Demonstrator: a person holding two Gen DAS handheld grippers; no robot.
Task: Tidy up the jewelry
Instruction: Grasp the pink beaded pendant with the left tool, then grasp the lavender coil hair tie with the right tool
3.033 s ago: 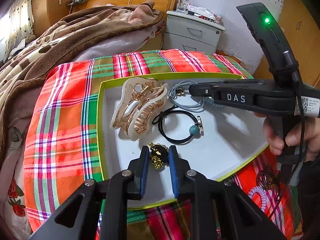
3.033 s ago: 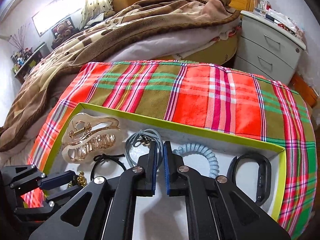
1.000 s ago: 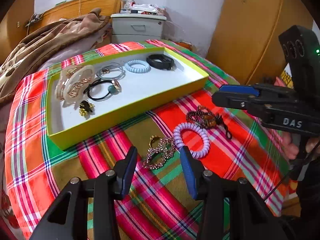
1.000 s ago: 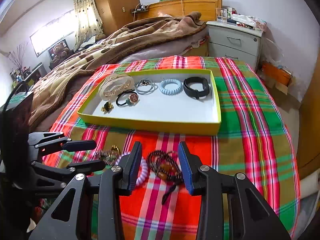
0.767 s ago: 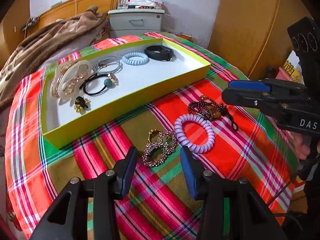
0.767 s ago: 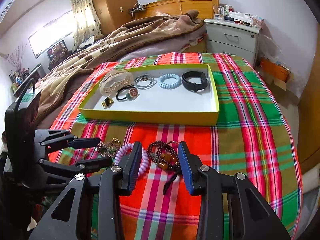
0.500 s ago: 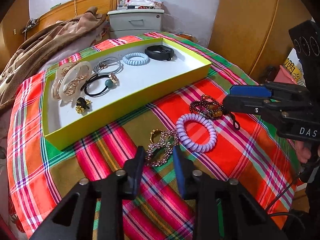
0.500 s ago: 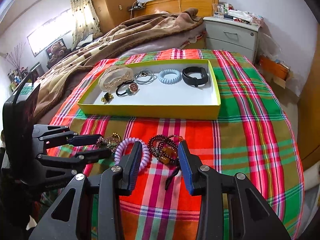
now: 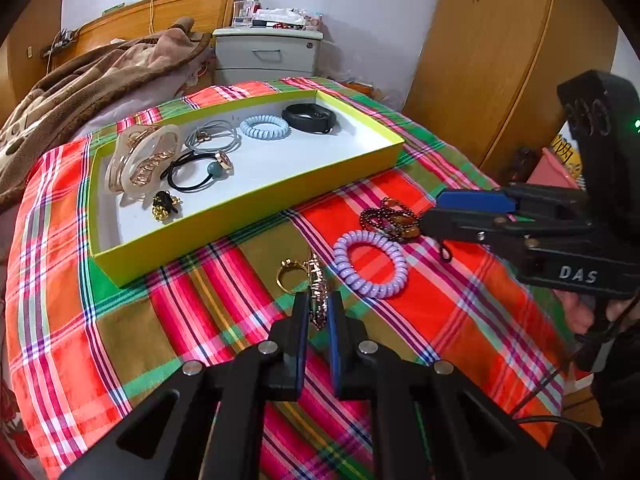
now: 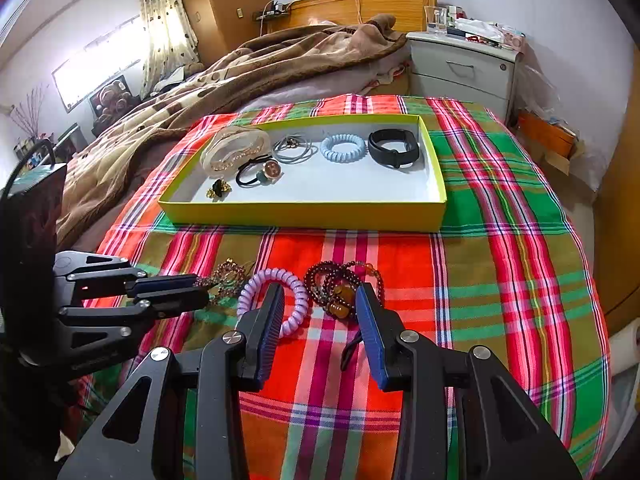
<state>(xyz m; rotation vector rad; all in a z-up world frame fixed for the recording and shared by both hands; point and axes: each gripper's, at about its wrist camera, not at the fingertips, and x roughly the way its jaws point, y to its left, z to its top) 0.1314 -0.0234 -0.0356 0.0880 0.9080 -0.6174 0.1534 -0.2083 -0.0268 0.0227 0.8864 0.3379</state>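
Bedroom; working surface is a bed covered by a plaid cloth (image 10: 500, 280) in red, green and olive, with a brown blanket (image 10: 248, 64) heaped behind and a grey nightstand (image 10: 464, 64) by the wall.

Item 1. Yellow-rimmed tray (image 10: 304, 214), white floor, lying on the cloth beyond the loose pieces. Contents: clear claw hair clip (image 9: 140, 160), grey hair ties (image 9: 214, 140), black hair tie with a teal bead (image 9: 196, 168), pale blue spiral tie (image 9: 264, 127), black wristband (image 9: 308, 118), small gold-and-black ornament (image 9: 164, 205). These lie spread apart in the tray's far and left parts, likely so each stays easy to pick out; the right part of the floor is bare.

Item 2. Loose pieces on the cloth in front of the tray: lilac spiral tie (image 9: 370, 262), dark red bead bracelets (image 10: 344, 284), gold ring (image 9: 290, 276), rhinestone bracelet (image 9: 318, 296).

Item 3. Left gripper (image 9: 318, 312): fingers together, clamped on the near end of the rhinestone bracelet, which stands edgewise between the pads, evidently the pickup for a carry to the tray.

Item 4. Right gripper (image 10: 320, 312): fingers apart, holding nothing, straddling the bead bracelets, apparently poised to take them next.
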